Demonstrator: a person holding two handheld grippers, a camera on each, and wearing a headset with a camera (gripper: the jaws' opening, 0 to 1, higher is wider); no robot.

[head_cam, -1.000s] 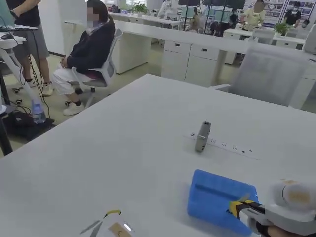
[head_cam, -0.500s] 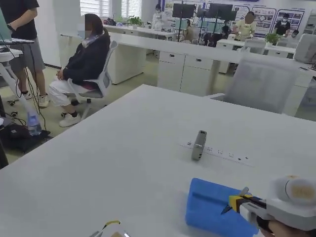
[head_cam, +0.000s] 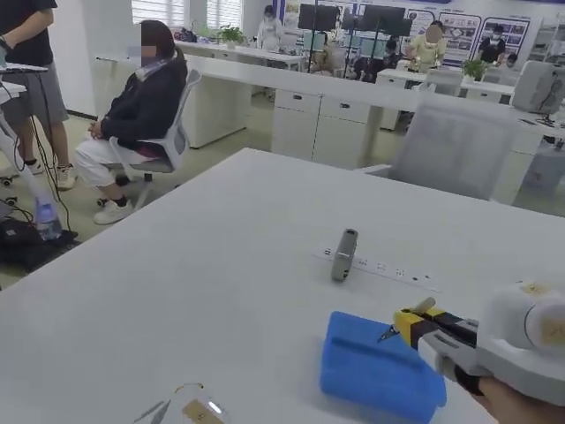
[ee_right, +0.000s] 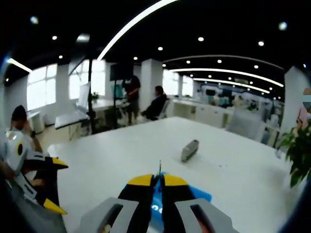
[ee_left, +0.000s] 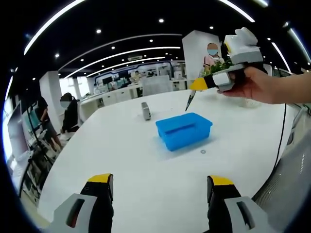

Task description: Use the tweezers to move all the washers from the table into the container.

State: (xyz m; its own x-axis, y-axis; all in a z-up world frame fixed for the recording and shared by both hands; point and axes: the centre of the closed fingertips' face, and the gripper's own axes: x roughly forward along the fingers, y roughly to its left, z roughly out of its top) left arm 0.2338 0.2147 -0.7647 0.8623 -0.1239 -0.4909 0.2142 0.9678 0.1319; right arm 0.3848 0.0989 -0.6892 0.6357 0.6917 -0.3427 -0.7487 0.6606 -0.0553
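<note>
An open office with rows of white desks [head_cam: 265, 75] and a grey chair [head_cam: 455, 146] on a pale floor [head_cam: 237, 150]. Windows [ee_right: 41, 87] brighten one side. Curved light strips [ee_right: 133, 27] cross the dark ceiling.
</note>
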